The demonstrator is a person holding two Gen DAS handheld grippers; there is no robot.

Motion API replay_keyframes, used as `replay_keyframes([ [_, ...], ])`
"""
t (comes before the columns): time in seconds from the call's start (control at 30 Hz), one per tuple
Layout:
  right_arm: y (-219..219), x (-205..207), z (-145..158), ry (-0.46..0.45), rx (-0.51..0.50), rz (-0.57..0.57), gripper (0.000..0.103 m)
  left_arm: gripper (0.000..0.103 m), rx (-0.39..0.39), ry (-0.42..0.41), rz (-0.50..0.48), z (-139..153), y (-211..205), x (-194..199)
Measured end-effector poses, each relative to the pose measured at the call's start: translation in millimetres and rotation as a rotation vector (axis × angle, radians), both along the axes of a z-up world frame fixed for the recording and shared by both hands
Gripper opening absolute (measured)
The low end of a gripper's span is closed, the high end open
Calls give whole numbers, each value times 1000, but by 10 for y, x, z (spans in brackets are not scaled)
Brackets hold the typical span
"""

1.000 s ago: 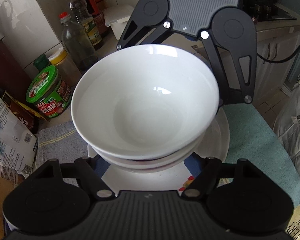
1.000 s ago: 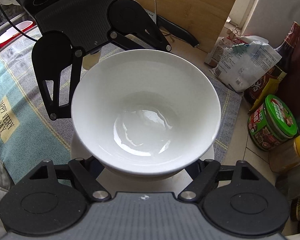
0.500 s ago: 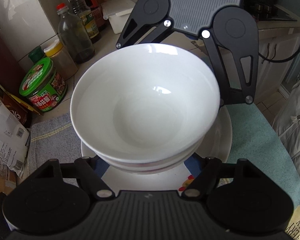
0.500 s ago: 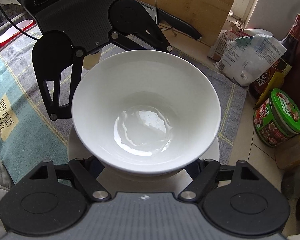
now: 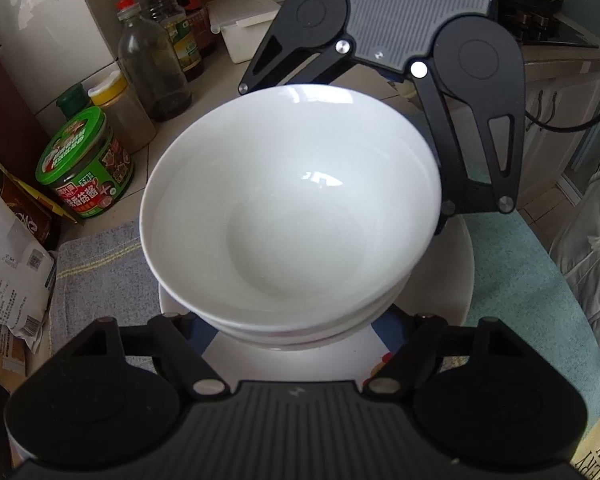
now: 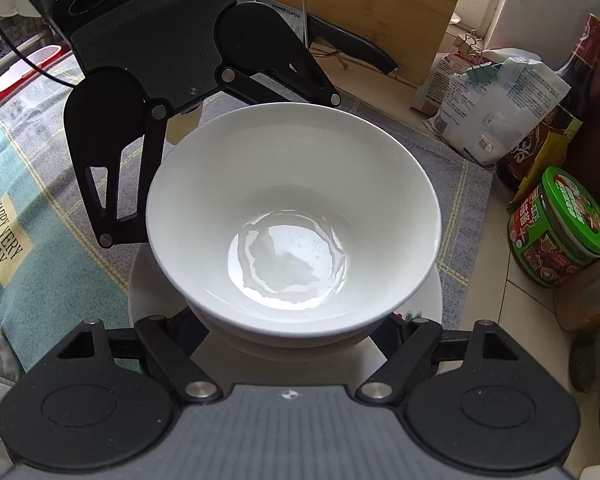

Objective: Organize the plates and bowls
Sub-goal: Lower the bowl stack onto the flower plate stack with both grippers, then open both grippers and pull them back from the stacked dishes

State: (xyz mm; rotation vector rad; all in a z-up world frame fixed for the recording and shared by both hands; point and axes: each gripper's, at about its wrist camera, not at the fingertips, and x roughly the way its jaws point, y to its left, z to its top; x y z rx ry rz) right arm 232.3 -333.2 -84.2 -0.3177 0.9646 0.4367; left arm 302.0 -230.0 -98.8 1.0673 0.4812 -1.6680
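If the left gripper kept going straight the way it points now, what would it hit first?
Most likely the stack of white bowls, which sits between the opening jaws of the left gripper. The plate lies below it; how far the fingers reach is hidden.

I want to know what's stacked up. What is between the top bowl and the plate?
Another white bowl sits nested under the top bowl, resting on the plate. The left wrist view shows its rim best.
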Motion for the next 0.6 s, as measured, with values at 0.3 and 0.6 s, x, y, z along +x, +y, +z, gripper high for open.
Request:
replay_keyframes([
  [0.3,38,-91,98,-63,7,-31,103,96,-83,4,106,79,149,-22],
  [0.6,35,-334,167,-118,36,-172,103,96,-219,47,458,230,628,-218],
])
